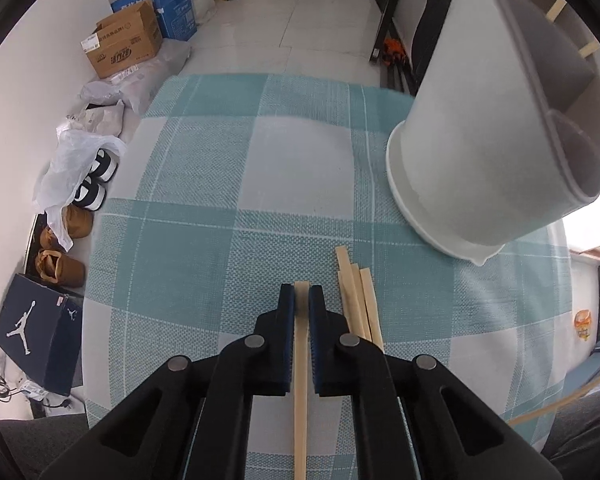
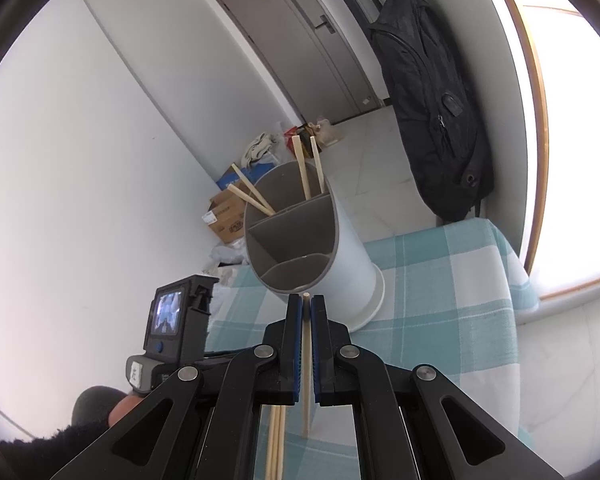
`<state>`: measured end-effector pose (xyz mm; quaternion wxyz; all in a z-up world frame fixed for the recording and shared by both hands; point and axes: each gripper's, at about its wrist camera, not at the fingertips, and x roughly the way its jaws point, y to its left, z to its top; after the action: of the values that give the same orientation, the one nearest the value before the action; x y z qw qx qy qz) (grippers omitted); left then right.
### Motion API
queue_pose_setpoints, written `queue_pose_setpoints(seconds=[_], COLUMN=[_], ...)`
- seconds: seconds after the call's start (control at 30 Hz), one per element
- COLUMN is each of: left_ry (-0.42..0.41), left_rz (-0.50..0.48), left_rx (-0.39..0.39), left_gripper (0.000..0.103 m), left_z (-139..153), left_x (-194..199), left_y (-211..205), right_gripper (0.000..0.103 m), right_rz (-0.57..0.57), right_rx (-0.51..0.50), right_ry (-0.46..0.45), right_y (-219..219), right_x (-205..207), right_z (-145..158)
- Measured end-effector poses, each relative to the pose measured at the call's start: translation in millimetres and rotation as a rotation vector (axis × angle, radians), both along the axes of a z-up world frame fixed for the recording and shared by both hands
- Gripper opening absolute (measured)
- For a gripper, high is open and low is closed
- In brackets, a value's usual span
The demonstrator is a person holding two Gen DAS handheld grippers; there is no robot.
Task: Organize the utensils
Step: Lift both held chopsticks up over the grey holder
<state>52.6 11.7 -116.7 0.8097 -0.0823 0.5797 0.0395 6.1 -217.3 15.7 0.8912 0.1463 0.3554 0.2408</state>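
Note:
A white round utensil holder (image 2: 340,256) with grey inner dividers stands on the checked tablecloth; it also shows at the right of the left wrist view (image 1: 480,152). Several wooden chopsticks (image 2: 308,168) stand in its far compartments. My left gripper (image 1: 301,296) is shut on one wooden chopstick (image 1: 301,380), low over the cloth. Three more chopsticks (image 1: 358,304) lie on the cloth just right of it. My right gripper (image 2: 306,306) is shut on another chopstick (image 2: 306,380), its tip just in front of the holder's rim.
The table has a teal and white checked cloth (image 1: 228,208). The left gripper's camera unit (image 2: 172,320) is at the left of the right wrist view. Boxes (image 1: 124,44), bags and shoes (image 1: 94,184) sit on the floor beyond the table's left edge. A black backpack (image 2: 432,92) hangs on the wall.

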Motion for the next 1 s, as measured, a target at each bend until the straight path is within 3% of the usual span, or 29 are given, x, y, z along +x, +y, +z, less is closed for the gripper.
queue_pose_setpoints(seconds=[0.23,0.37,1.0], left_ry=[-0.232,-0.314,-0.516], left_rz=[0.017,0.013,-0.115], left_rx=[-0.028,-0.059,-0.079], left_gripper=[0.003,0.003,0.003], left_z=[44.9,63.9,114.6], left_x=[-24.8,-38.6,-70.0], left_y=[5.0,4.0,-5.1], right_gripper=[0.003,0.003,0.003], right_rz=[0.01,0.012,0.036], right_rx=[-0.016,-0.024,-0.075], right_ry=[-0.036,-0.056,-0.197], right_y=[3.4,5.7,32.7], right_x=[-5.2,-8.8,-42.7], right_z=[2.8,3.5,15.8])
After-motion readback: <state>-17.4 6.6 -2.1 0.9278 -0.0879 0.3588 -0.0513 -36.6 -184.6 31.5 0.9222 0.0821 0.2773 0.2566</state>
